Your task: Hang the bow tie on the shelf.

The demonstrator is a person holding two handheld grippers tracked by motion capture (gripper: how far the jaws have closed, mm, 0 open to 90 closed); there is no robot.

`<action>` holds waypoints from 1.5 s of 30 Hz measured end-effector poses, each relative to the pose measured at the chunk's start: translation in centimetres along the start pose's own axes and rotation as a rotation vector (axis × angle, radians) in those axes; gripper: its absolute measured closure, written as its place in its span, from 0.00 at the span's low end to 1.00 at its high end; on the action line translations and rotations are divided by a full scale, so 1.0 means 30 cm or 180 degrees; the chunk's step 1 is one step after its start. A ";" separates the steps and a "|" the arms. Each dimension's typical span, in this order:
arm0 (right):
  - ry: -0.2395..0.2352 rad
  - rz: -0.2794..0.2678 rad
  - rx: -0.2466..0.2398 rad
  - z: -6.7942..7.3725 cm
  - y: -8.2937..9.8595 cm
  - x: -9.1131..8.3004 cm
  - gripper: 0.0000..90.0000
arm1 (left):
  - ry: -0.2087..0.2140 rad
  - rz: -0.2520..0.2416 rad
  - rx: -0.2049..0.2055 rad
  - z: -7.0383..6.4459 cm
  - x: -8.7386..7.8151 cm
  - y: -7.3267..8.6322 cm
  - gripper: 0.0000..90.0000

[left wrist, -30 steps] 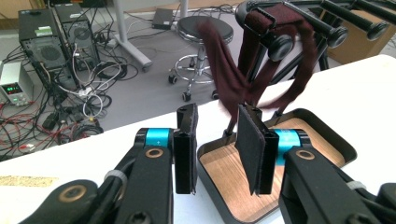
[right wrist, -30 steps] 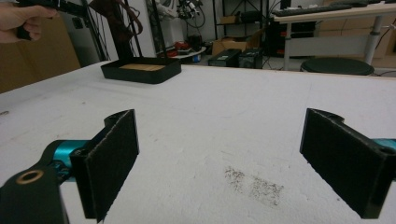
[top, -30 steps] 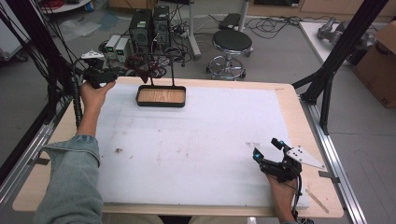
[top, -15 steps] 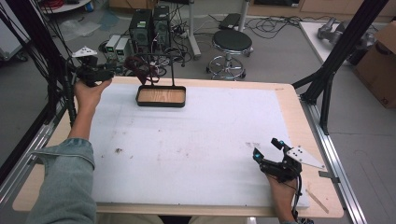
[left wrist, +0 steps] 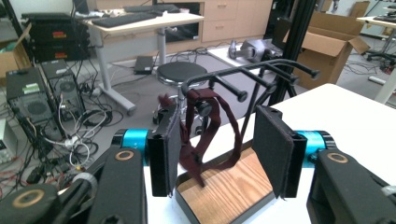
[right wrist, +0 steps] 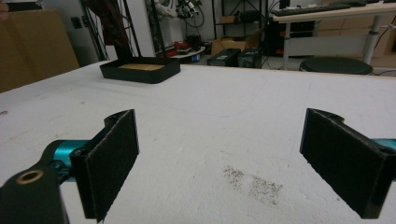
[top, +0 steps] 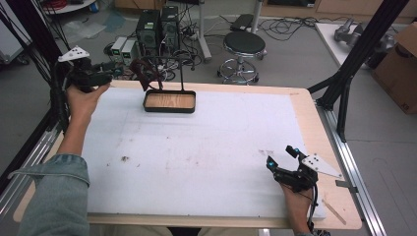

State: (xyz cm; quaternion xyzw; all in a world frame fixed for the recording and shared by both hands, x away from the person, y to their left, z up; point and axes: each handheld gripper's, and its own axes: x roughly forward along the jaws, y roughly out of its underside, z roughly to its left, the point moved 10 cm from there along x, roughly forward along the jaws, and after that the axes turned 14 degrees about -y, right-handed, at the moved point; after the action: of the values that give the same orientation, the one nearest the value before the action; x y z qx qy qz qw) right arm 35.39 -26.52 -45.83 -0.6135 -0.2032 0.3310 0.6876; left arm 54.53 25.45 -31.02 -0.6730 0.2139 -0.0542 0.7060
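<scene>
Left gripper: fingers apart, nothing clamped, at far-left surface edge. One maroon strap hangs on one black rack between fingers' line, above one wood tray. Right gripper: fingers wide apart, low over near-right corner. Wide bare room mid-surface.

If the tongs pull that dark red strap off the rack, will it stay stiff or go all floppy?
Probably floppy: the strap droops in loose loops from a peg of the rack. It looks thin, so likely light. It may snag on the peg's knob as the left tongs pull, and that could tip the rack.
</scene>
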 end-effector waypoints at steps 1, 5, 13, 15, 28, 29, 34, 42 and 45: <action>0.0001 -0.0003 -0.0002 0.000 -0.001 0.000 0.12 | 0.0010 -0.0021 0.0007 -0.004 -0.011 -0.003 0.56; 0.0003 -0.0006 -0.0006 0.000 -0.001 0.001 0.12 | 0.0030 -0.0082 0.0022 -0.019 -0.053 -0.014 0.52; 0.0000 0.0012 -0.0004 0.003 0.001 0.000 0.12 | 0.0022 -0.0158 0.0023 -0.034 -0.140 -0.008 0.40; 0.0003 0.0015 -0.0003 0.003 0.002 0.000 0.12 | -0.0012 -0.0208 0.0034 -0.037 -0.162 -0.005 0.37; -0.0002 0.0022 -0.0018 0.003 0.002 0.002 0.12 | 0.0066 -0.0359 0.0092 -0.101 -0.321 0.039 0.23; 0.0002 0.0018 -0.0015 0.003 0.002 0.002 0.12 | 0.0066 -0.0382 0.0082 -0.105 -0.334 0.044 0.22; 0.0004 -0.0008 -0.0003 0.000 0.000 0.004 0.12 | 0.0022 -0.0430 0.0088 -0.123 -0.398 0.082 0.20; 0.0159 -0.0009 0.0000 -0.017 0.001 0.005 0.12 | -0.0018 -0.0343 0.0084 -0.141 -0.472 0.172 0.16; 0.0242 0.0031 -0.0020 -0.023 0.005 0.008 0.12 | -0.0050 -0.0305 0.0093 -0.144 -0.485 0.206 0.16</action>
State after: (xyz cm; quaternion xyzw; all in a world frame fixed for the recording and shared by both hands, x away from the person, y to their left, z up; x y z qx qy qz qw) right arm 35.99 -26.83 -46.11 -0.6287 -0.1750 0.3102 0.6913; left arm 38.49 27.30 -33.72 -0.6725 0.1751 -0.0858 0.7139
